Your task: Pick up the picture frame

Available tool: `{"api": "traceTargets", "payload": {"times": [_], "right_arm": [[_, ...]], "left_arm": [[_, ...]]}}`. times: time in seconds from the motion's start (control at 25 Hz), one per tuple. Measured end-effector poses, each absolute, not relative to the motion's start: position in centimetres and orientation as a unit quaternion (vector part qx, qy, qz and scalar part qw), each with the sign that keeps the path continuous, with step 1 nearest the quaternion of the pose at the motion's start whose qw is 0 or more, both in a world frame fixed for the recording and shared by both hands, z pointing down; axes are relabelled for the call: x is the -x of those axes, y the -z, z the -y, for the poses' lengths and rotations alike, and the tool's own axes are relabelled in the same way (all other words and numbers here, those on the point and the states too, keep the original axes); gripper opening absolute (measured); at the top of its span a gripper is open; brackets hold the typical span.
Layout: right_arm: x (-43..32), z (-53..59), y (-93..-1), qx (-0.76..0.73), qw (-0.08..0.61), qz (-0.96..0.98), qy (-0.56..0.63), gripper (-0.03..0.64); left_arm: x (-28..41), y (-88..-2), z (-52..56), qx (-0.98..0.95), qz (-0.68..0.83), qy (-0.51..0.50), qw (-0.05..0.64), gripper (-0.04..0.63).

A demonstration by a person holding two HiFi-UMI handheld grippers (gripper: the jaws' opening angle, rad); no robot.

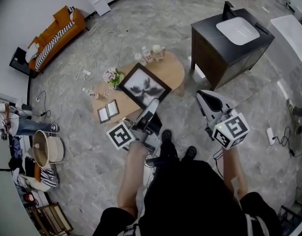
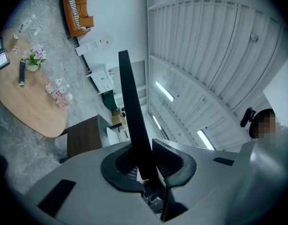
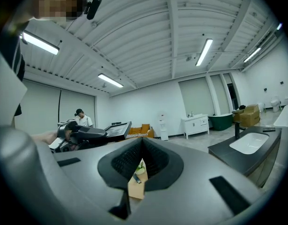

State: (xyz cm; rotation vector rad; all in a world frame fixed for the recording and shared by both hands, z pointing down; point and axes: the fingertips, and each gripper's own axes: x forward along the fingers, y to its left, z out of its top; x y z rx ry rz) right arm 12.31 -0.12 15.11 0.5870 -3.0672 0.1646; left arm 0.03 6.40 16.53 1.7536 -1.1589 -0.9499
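A large black picture frame (image 1: 143, 87) with a grey flower-like print hangs tilted above the oval wooden table (image 1: 171, 71). My left gripper (image 1: 151, 108) is shut on its near edge. In the left gripper view the frame (image 2: 131, 107) shows edge-on as a dark bar, clamped between the two pads of the left gripper (image 2: 148, 159). My right gripper (image 1: 206, 99) is raised to the right of the table, apart from the frame. In the right gripper view the right gripper (image 3: 142, 149) has its jaw tips together and nothing between them. That view also shows the frame (image 3: 116, 129) at the left.
On the table lie a small double frame (image 1: 107, 111), a flower vase (image 1: 112, 76) and little bottles (image 1: 150, 54). A dark vanity with a white basin (image 1: 237, 30) stands to the right. An orange sofa (image 1: 55, 32) and floor cables lie beyond. A person (image 1: 13, 122) is at the far left.
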Motion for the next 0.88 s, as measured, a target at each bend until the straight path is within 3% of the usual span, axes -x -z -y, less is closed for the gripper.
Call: {"api": "traceTargets", "payload": {"times": [0.88], "right_arm": [[-13.4, 0.8, -14.2, -0.196, 0.016, 0.980, -0.038, 0.012]], "left_arm": [[0.2, -16.6, -6.5, -0.680, 0.469, 0.394, 0.402, 0.075]]}}
